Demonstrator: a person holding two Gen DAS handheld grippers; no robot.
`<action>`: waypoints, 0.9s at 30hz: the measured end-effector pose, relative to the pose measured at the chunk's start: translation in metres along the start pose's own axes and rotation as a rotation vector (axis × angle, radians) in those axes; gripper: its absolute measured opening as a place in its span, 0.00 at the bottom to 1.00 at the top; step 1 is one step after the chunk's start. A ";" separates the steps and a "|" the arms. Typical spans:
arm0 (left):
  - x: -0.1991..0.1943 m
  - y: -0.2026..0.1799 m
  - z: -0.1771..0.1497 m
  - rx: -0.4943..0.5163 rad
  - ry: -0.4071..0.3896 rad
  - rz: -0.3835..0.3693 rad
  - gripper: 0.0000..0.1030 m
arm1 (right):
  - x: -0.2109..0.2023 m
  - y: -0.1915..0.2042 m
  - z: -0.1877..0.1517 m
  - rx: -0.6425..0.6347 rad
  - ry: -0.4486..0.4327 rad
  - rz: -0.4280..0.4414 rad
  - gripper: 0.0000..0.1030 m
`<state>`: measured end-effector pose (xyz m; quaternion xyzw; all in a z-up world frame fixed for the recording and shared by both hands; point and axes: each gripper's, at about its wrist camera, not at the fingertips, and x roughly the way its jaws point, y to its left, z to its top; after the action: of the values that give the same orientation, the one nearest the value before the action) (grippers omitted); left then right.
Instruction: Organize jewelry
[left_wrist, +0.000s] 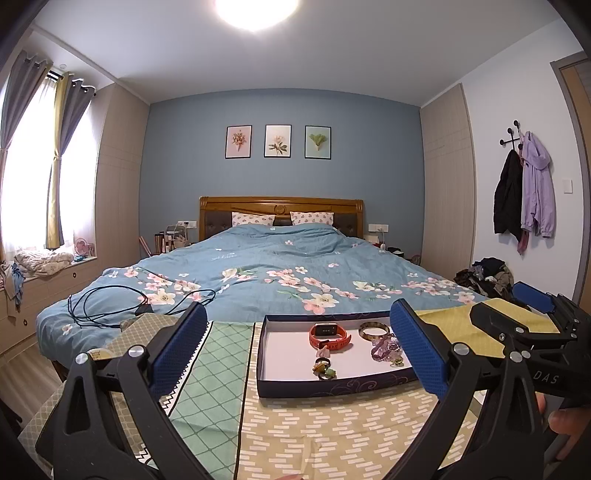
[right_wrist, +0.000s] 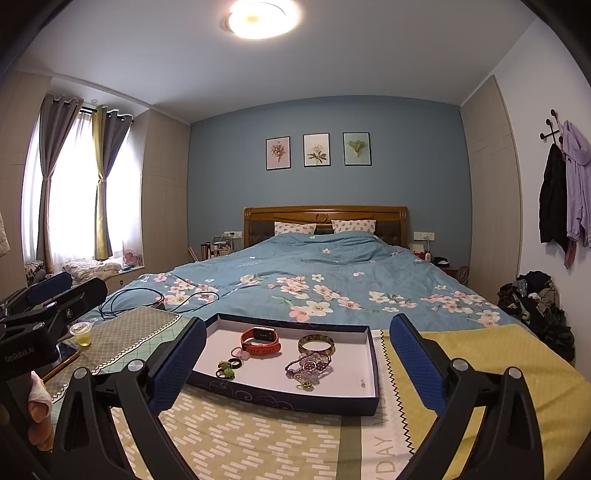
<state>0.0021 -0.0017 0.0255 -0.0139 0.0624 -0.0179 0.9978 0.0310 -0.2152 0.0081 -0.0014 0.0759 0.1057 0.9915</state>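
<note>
Both grippers are hovering over the patterned cloth (right_wrist: 258, 435), the left gripper (left_wrist: 295, 350) and right gripper (right_wrist: 297, 363) each standing wide apart, holding nothing. The tray (right_wrist: 373, 354) is lying on the cloth. Inside the tray, an orange watch (right_wrist: 260, 341) is lying beside a bangle (right_wrist: 316, 344), purple beads (right_wrist: 308, 367) and rings (right_wrist: 227, 367).

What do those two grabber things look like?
Each tool is black, with triangle-shaped arms, silver round bolts and two flat fingers padded in bumpy blue. The left tool has white letters "GenRobot.AI" on its body, seen from the right camera. The right tool shows "DAS" in the left camera. A white bandage wraps one finger.
</note>
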 end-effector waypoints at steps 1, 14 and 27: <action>0.000 -0.001 0.000 0.000 0.000 -0.001 0.95 | 0.000 0.000 0.000 0.002 -0.001 0.001 0.93; -0.001 -0.003 0.002 -0.006 -0.006 -0.006 0.95 | -0.001 -0.004 0.001 0.016 -0.003 -0.002 0.93; 0.004 -0.003 -0.001 -0.019 0.006 -0.007 0.95 | -0.005 -0.004 0.001 0.015 -0.008 -0.011 0.93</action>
<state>0.0058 -0.0045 0.0236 -0.0237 0.0657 -0.0208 0.9973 0.0273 -0.2198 0.0100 0.0059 0.0729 0.0997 0.9923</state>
